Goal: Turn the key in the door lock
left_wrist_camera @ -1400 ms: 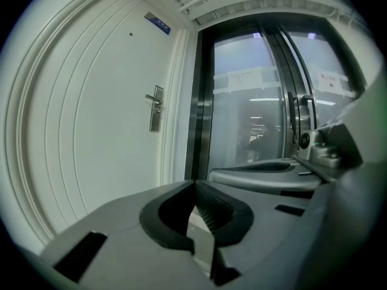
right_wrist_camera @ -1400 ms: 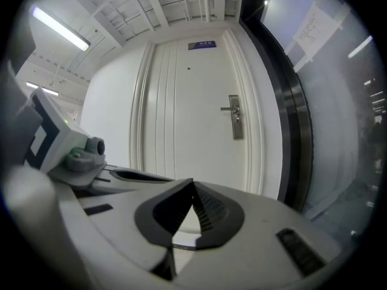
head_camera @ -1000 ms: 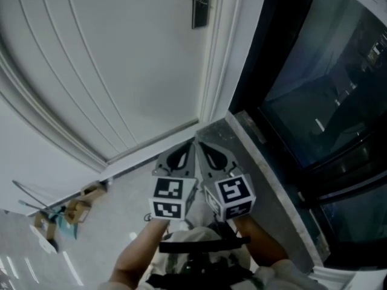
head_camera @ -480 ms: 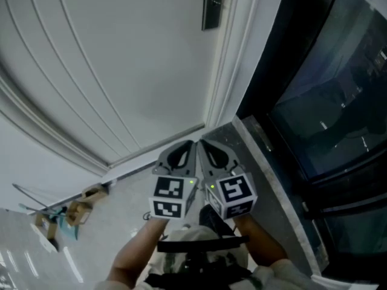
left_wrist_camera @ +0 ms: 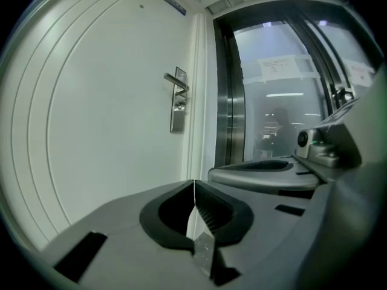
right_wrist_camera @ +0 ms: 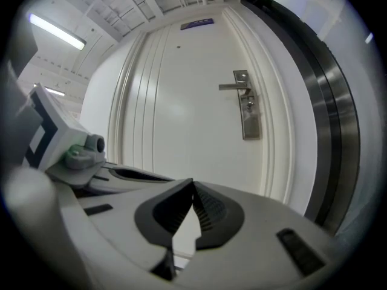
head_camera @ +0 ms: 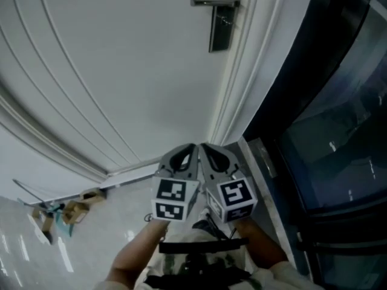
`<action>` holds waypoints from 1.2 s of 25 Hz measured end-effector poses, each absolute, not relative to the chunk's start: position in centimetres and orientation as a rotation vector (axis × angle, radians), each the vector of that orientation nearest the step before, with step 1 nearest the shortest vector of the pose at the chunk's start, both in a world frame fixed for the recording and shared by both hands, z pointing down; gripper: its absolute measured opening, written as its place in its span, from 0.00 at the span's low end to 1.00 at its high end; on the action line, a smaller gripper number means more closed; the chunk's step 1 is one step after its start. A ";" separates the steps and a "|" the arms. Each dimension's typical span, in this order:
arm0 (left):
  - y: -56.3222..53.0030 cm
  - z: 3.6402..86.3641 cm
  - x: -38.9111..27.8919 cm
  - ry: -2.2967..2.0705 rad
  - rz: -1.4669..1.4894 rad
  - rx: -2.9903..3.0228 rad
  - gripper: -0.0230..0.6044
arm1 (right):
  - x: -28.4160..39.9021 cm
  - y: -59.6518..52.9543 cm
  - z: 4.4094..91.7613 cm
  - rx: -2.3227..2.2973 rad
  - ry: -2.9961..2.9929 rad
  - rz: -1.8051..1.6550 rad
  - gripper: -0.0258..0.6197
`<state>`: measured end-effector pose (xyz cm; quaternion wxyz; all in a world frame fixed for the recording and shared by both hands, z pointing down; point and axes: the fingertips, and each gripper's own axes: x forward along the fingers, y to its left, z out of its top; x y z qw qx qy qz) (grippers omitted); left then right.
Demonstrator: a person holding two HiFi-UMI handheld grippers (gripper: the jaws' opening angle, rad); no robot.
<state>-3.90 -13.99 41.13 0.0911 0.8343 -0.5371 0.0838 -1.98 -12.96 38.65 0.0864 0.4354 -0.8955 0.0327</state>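
Note:
A white door stands ahead, with a metal lever handle and a long lock plate near its right edge. In the left gripper view a small shiny piece sits at the keyhole under the handle; whether it is a key I cannot tell. My left gripper and right gripper are held side by side, both shut with nothing between the jaws, well short of the lock. The right gripper view shows the plate up and to the right of the shut tips.
Dark-framed glass panels run along the right of the door frame. A grey stone sill lies at their foot. Cardboard scraps lie on the floor at the lower left. A person's arms hold the grippers.
The handle and lock plate have slid lower and further into the head view as the door comes nearer. Both grippers stay shut, side by side.

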 end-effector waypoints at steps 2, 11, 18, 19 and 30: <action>-15.5 40.8 -3.4 -1.622 0.245 2.464 0.06 | -1.4 -14.4 38.4 1.260 -2.677 0.056 0.05; -22.0 38.3 -0.4 -1.711 0.242 2.453 0.06 | 1.4 -21.2 35.2 1.135 -2.699 -0.152 0.05; -24.9 35.5 0.5 -1.766 0.208 2.493 0.06 | 2.5 -24.1 32.1 1.056 -2.661 -0.420 0.05; -25.4 35.2 0.6 -1.764 0.202 2.496 0.06 | 2.7 -24.7 31.7 1.052 -2.647 -0.455 0.05; -29.7 32.6 0.7 -1.682 0.165 2.592 0.06 | 3.2 -30.7 27.4 1.148 -2.436 -0.734 0.08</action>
